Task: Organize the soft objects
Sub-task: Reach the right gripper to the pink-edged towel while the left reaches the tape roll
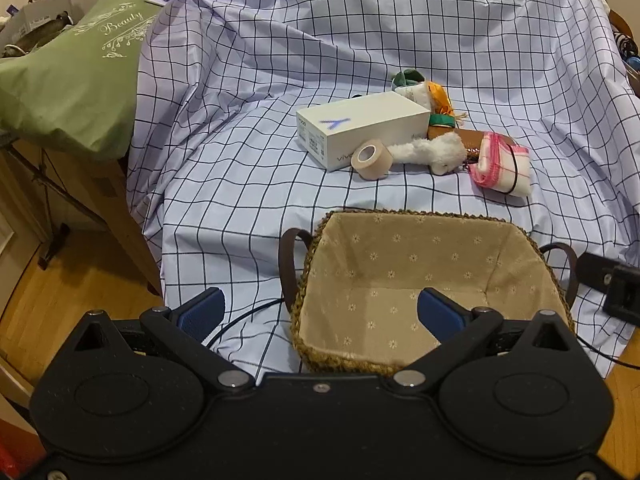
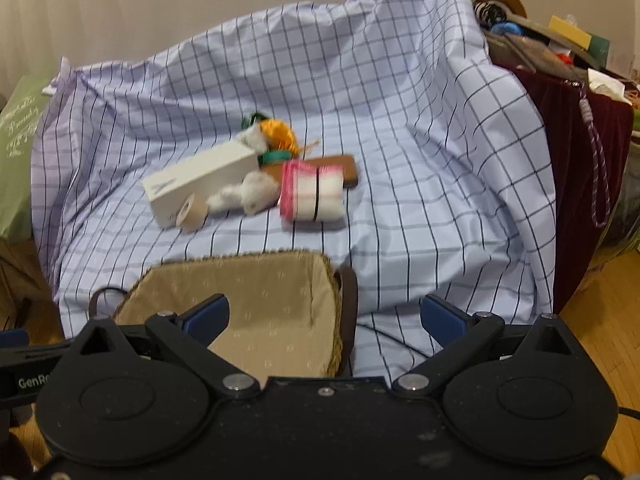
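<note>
A woven basket [image 1: 436, 222] [image 2: 236, 280] with a beige flowered lining stands near the front of the checked cloth, nothing in it. Behind it lies a small pile: a white fluffy toy [image 1: 430, 152] [image 2: 248, 194], a pink-edged rolled towel [image 1: 502, 164] [image 2: 312, 192], an orange and green soft bundle [image 1: 434, 98] [image 2: 276, 134], a white box [image 1: 360, 128] [image 2: 200, 182] and a tape roll [image 1: 372, 159] [image 2: 193, 212]. My left gripper [image 1: 322, 312] hovers open over the basket's left rim. My right gripper [image 2: 324, 316] hovers open over its right rim. Neither holds anything.
The blue checked cloth [image 1: 280, 80] drapes over the whole surface, rising in folds at the back. A green cushion [image 1: 68, 80] sits at the left, cluttered dark-red furniture [image 2: 580, 152] at the right. Wooden floor [image 1: 60, 280] lies below the front edge. A brown case [image 2: 340, 164] lies under the towel.
</note>
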Demonstrator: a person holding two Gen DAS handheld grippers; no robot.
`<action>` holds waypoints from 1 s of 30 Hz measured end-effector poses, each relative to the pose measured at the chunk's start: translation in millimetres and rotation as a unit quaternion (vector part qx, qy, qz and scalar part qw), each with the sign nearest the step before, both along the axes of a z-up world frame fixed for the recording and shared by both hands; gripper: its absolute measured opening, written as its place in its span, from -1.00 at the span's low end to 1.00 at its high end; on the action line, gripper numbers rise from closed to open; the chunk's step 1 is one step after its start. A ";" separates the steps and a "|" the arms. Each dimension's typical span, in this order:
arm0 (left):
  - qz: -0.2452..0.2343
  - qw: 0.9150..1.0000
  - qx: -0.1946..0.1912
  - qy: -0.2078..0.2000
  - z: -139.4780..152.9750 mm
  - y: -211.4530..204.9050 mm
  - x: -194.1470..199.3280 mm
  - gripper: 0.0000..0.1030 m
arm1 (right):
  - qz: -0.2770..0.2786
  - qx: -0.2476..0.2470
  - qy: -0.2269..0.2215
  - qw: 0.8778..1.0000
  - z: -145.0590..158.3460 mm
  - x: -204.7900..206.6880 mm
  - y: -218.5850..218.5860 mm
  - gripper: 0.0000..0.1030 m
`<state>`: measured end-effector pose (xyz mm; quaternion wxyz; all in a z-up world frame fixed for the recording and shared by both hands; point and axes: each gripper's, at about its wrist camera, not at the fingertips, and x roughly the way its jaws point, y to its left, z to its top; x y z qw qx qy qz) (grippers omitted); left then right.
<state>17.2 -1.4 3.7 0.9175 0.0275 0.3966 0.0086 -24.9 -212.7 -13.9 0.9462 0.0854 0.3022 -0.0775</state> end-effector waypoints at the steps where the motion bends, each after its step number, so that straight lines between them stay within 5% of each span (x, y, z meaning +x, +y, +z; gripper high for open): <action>1: 0.000 1.000 -0.002 0.001 0.0 0.3 2.5 0.93 | -0.003 0.000 -0.005 1.000 1.1 1.6 -0.9 0.99; 12: -0.021 1.000 -0.004 0.019 -3.1 -5.1 38.8 0.93 | -0.010 0.005 -0.028 1.000 9.6 42.0 -10.0 0.99; 30: -0.052 0.997 -0.009 0.055 -19.4 -16.8 126.1 0.92 | 0.009 0.000 0.038 0.999 -12.7 154.6 -27.2 0.99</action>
